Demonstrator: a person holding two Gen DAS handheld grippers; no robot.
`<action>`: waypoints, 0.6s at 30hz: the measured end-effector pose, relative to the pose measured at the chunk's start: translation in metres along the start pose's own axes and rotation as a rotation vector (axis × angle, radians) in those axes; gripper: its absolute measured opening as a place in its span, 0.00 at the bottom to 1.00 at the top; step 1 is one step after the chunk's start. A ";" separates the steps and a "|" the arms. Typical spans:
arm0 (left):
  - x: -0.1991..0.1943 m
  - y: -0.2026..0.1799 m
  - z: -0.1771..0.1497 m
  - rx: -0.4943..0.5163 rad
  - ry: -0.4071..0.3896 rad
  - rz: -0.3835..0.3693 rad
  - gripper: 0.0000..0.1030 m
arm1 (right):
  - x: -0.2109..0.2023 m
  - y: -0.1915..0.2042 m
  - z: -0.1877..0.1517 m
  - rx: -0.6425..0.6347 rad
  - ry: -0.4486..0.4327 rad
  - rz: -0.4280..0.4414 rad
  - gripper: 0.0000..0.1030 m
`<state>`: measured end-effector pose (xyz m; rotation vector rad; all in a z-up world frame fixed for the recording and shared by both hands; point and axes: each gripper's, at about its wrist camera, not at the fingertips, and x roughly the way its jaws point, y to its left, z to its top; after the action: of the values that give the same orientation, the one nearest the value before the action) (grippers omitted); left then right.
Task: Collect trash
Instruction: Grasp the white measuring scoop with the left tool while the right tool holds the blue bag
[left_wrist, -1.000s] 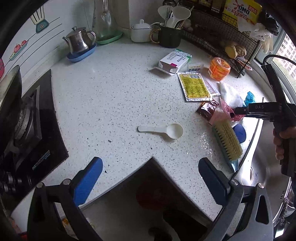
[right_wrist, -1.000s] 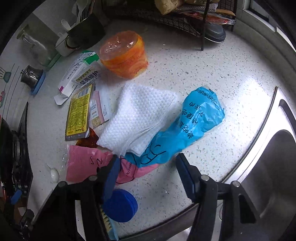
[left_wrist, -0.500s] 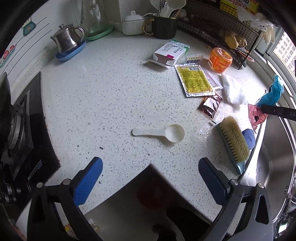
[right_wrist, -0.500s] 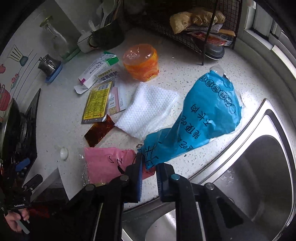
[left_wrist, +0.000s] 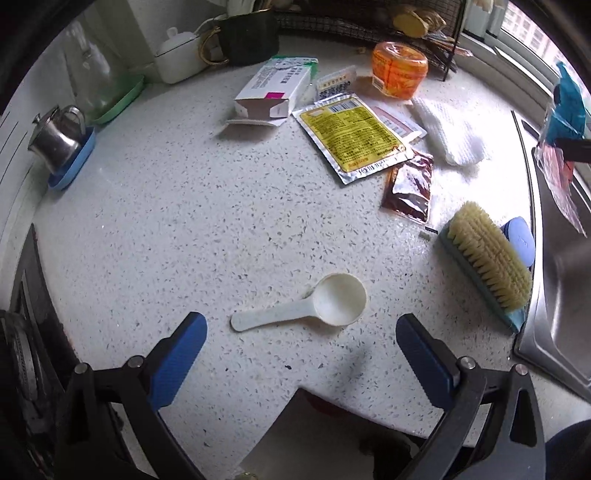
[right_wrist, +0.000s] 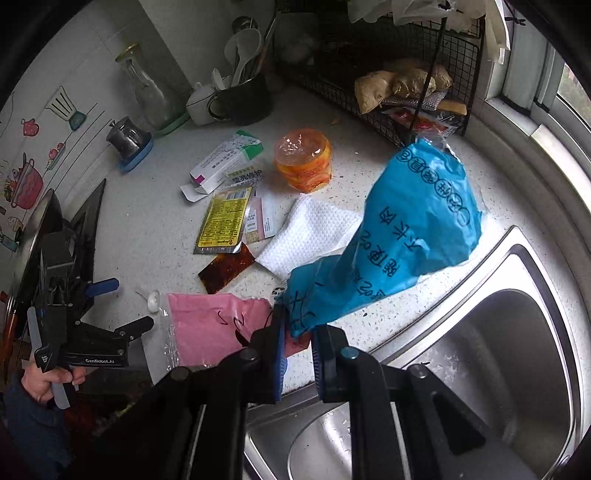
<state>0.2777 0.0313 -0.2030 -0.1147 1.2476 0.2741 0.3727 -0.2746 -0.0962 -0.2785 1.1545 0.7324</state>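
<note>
My right gripper (right_wrist: 297, 354) is shut on the neck of a blue plastic bag (right_wrist: 413, 229), with the edge of a pink bag (right_wrist: 214, 328) pinched in too. Both hang lifted over the counter edge by the sink; from the left wrist view the blue bag (left_wrist: 567, 107) and pink bag (left_wrist: 557, 173) dangle at far right. My left gripper (left_wrist: 299, 332) stands open, low over the counter, with a white plastic scoop (left_wrist: 314, 306) just ahead of its fingers. Further back lie a yellow sachet (left_wrist: 354, 136), a brown sauce packet (left_wrist: 408, 188), a white wipe (left_wrist: 447, 136) and an open medicine box (left_wrist: 273, 88).
A scrubbing brush (left_wrist: 487, 262) and a blue lid (left_wrist: 521, 240) lie by the steel sink (right_wrist: 498, 350). An orange sealed cup (left_wrist: 399, 70), a wire rack (right_wrist: 406, 55), a dark mug (left_wrist: 247, 37) and a small kettle (left_wrist: 55, 136) line the back. The stove (left_wrist: 22, 332) is at left.
The right gripper closed on the blue and pink bags and raised them off the counter. The left gripper sank and moved in over the counter toward the white scoop.
</note>
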 end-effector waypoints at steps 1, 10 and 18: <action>0.003 -0.001 0.001 0.035 0.001 -0.001 0.99 | 0.001 -0.002 -0.001 0.000 0.003 0.001 0.11; 0.022 -0.001 0.019 0.153 0.018 -0.108 0.66 | 0.004 -0.008 -0.001 0.015 0.014 0.013 0.11; 0.020 0.000 0.030 0.165 0.019 -0.175 0.29 | 0.006 -0.011 0.003 0.030 0.009 0.028 0.11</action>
<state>0.3116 0.0413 -0.2126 -0.0841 1.2651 0.0186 0.3832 -0.2786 -0.1026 -0.2406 1.1794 0.7385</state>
